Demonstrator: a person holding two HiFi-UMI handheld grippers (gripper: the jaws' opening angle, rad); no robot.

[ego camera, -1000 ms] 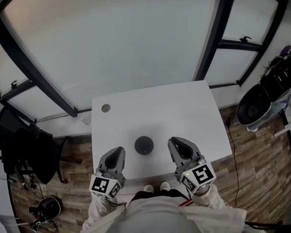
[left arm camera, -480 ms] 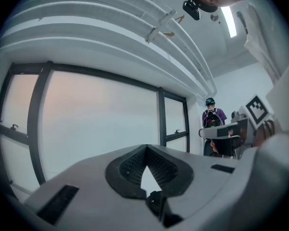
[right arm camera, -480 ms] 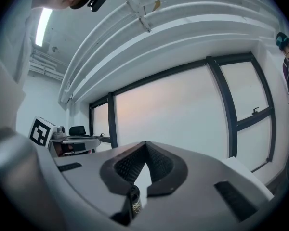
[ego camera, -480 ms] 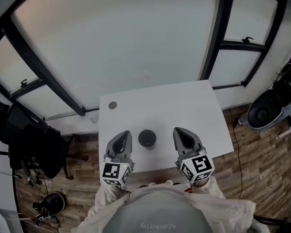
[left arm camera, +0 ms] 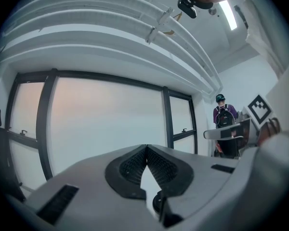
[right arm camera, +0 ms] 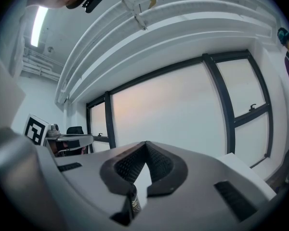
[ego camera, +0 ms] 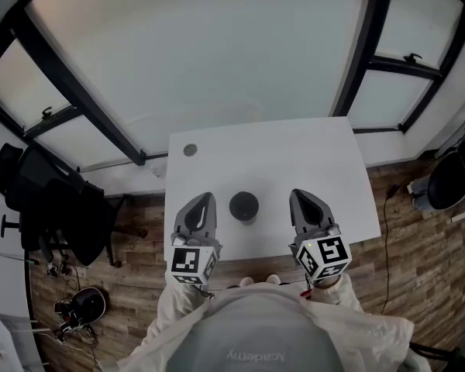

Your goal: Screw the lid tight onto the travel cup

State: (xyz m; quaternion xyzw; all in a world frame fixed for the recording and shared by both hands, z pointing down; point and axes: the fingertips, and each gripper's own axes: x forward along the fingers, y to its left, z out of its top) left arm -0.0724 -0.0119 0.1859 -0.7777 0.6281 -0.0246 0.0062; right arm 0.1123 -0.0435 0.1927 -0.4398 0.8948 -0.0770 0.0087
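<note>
1. The left gripper (ego camera: pixel 204 200) has its jaws fully closed, pads meeting at the tips, and it grips nothing. In the left gripper view (left arm camera: pixel 146 148) only the frosted window shows past the tips.
2. The right gripper (ego camera: pixel 301 196) is the same: jaws pressed together and empty. In the right gripper view (right arm camera: pixel 145 144) the closed tips sit against the window.
3. The travel cup (ego camera: pixel 243 206) stands upright on the white table (ego camera: pixel 310 161). From above it is a dark round top, and I cannot tell the lid from the cup body at this angle.
4. The cup is between the two grippers, about level with their tips. It is apart from both, with bare table on either side.
5. Both grippers are over the table's near edge and point away from the person toward the windows.
6. A small round disc (ego camera: pixel 190 150) lies by the table's far left corner, well apart from the cup.
7. A black office chair (ego camera: pixel 50 208) stands on the wood floor (ego camera: pixel 132 231) left of the table.
</note>
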